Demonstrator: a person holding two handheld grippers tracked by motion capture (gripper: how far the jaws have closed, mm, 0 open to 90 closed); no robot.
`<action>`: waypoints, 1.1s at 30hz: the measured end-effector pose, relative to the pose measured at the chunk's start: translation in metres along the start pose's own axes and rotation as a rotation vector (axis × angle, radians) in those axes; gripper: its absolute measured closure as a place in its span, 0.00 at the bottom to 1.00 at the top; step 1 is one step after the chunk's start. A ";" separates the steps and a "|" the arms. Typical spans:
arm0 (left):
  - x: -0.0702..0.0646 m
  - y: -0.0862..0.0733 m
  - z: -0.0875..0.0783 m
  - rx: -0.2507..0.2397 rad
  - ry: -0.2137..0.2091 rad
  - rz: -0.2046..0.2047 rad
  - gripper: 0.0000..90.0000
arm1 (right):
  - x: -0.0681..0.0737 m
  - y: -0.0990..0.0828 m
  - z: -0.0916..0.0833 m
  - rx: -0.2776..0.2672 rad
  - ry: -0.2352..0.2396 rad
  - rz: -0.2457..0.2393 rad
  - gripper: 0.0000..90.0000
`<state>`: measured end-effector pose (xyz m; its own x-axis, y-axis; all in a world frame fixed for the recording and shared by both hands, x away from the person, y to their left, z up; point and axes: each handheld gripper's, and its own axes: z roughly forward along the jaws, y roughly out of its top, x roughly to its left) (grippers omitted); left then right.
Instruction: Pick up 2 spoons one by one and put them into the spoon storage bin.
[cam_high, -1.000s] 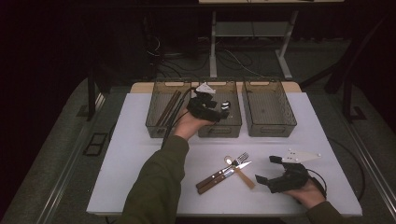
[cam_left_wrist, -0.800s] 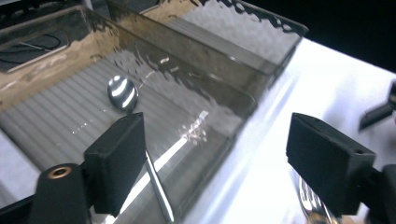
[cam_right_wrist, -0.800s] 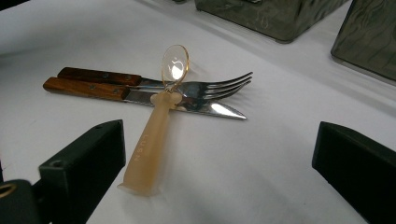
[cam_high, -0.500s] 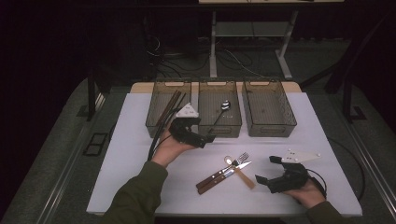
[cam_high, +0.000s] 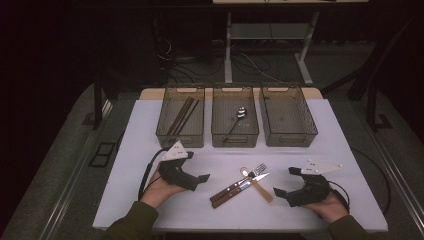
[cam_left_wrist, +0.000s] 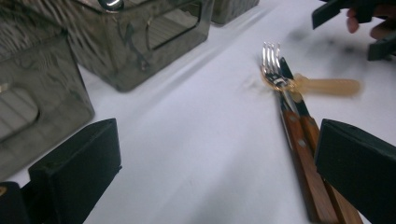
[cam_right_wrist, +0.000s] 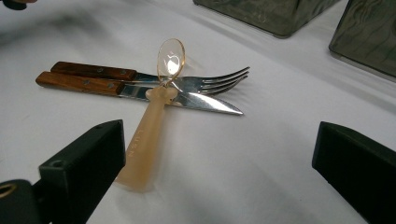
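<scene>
While the left gripper (cam_high: 199, 179) is hovering low over the white table (cam_high: 135, 150) near its front-left corner, its jaws are standing wide with nothing between them, having just been opening. The right gripper (cam_high: 286, 181) is sitting near the front-right corner, jaws also spread wide and empty. Between the two, toward the front edge, the cutlery is lying in a small pile: a wooden-handled fork (cam_right_wrist: 140, 75) and a wooden-handled knife (cam_right_wrist: 154, 93) side by side and touching, with a translucent amber spoon (cam_right_wrist: 152, 121) resting across them. Along the back edge three grey bins are standing in a row: the left bin (cam_high: 165, 131) is holding chopsticks (cam_high: 182, 115), the middle bin (cam_high: 218, 135) a metal spoon (cam_high: 237, 120); the right bin (cam_high: 310, 125) is sitting just beside them.
</scene>
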<state>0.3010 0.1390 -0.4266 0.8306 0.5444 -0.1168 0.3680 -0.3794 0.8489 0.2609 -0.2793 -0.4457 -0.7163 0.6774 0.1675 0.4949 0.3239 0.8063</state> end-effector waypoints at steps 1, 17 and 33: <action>-0.001 -0.003 -0.003 0.003 0.009 0.012 0.00 | 0.000 0.000 0.000 -0.001 -0.002 0.003 0.03; -0.004 -0.022 -0.019 0.003 -0.003 -0.015 0.00 | 0.019 0.016 0.005 0.050 -0.021 0.028 0.03; -0.007 -0.020 -0.018 0.019 0.018 -0.015 0.00 | 0.040 0.026 0.036 0.143 0.040 -0.039 0.19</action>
<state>0.2801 0.1565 -0.4335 0.8173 0.5637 -0.1198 0.3884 -0.3853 0.8371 0.2630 -0.2206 -0.4384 -0.7539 0.6367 0.1621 0.5291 0.4420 0.7244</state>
